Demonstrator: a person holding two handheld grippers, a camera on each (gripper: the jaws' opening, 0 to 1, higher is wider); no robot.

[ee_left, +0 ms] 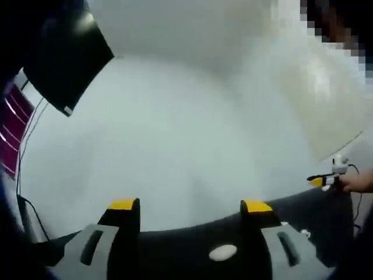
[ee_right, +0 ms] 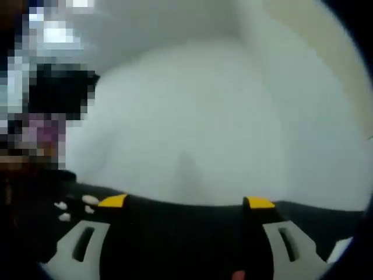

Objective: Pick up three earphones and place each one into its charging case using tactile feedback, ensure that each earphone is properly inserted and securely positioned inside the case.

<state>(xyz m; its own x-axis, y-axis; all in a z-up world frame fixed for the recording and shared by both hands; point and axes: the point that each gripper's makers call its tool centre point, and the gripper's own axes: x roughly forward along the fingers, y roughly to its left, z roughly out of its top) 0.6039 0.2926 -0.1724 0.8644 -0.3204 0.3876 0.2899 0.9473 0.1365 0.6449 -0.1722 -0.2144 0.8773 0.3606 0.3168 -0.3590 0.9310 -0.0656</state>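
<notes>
In the left gripper view, the left gripper [ee_left: 189, 205], grey-bodied with yellow-tipped black jaws, stands with its jaws set wide apart and nothing between them. Beneath and between the jaws lies a dark, matte desk surface [ee_left: 175, 251], whose far edge curves across the lower part of the view against a pale white wall [ee_left: 192, 128]. A small white oval earphone piece [ee_left: 222, 252] rests on the dark desk just inside the right-hand jaw, close to the near edge of the view; it touches neither jaw. Another tiny white object [ee_left: 304, 234] sits on the desk just beyond that same jaw, too small to identify. Towards the desk's far right edge, the right gripper [ee_left: 317, 181] comes into sight, its yellow tip pointing left, with a person's hand [ee_left: 356, 181] behind it. A black angular panel [ee_left: 67, 58] hangs at the upper left.

In the right gripper view, the right gripper [ee_right: 185, 203] also has its yellow-tipped jaws spread wide, empty. The picture is blurred. On the dark desk near its left side lie a few small white pieces [ee_right: 73, 209], likely earphones, clustered just outside the left-hand jaw. I cannot tell which of these pieces is a charging case.
</notes>
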